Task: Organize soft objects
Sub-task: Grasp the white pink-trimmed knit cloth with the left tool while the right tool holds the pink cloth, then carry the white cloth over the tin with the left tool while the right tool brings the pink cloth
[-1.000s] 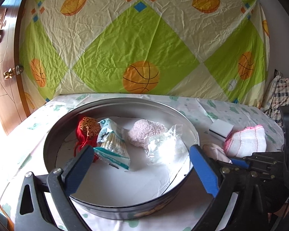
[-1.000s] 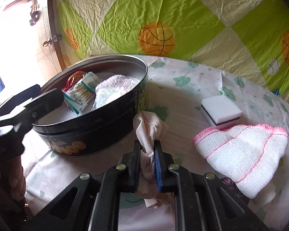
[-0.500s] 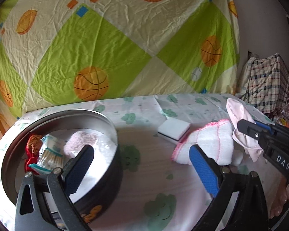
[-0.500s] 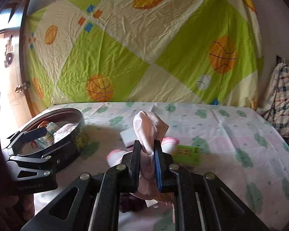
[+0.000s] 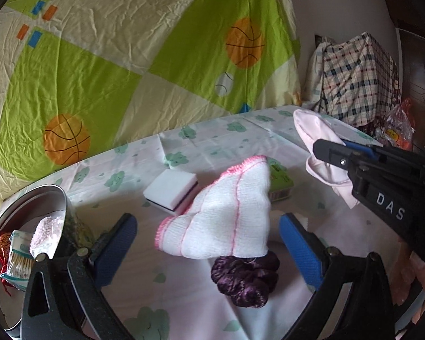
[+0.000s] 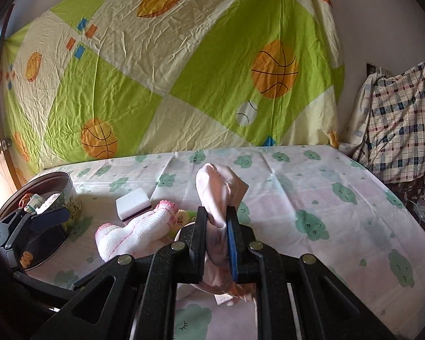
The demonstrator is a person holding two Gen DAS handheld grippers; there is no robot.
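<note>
Both of my views have swung away from the round tin (image 5: 28, 206), which a second ago filled the left camera and now sits at the far left edge of both views, with the cotton swab pack (image 5: 15, 263), a red pouch and a fluffy pink piece inside it. So I read this as a turn away from the container and toward the loose pile on the cloud-print sheet (image 6: 311, 187), not a drop-off.

My left gripper (image 5: 206, 243) stays spread wide and empty, its blue pads now framing the white knit cloth with pink trim (image 5: 221, 215), which lies flat on the sheet. Just behind that cloth sits the white sponge block (image 5: 171, 185); touching its near edge is a dark purple scrunchie (image 5: 245, 280); a small green packet (image 5: 280, 182) peeks out on its far side. The cloth looks like the next pick for the left side.

Further right, my right gripper (image 6: 216, 243) is still pressed together on the pale pink cloth (image 6: 218, 189), lifted clear of the sheet with its top flopping over the fingers. It has ended up farther from the tin, so this piece still needs carrying back. The open left gripper stands between it and the tin, which I judge the main obstruction.
</note>
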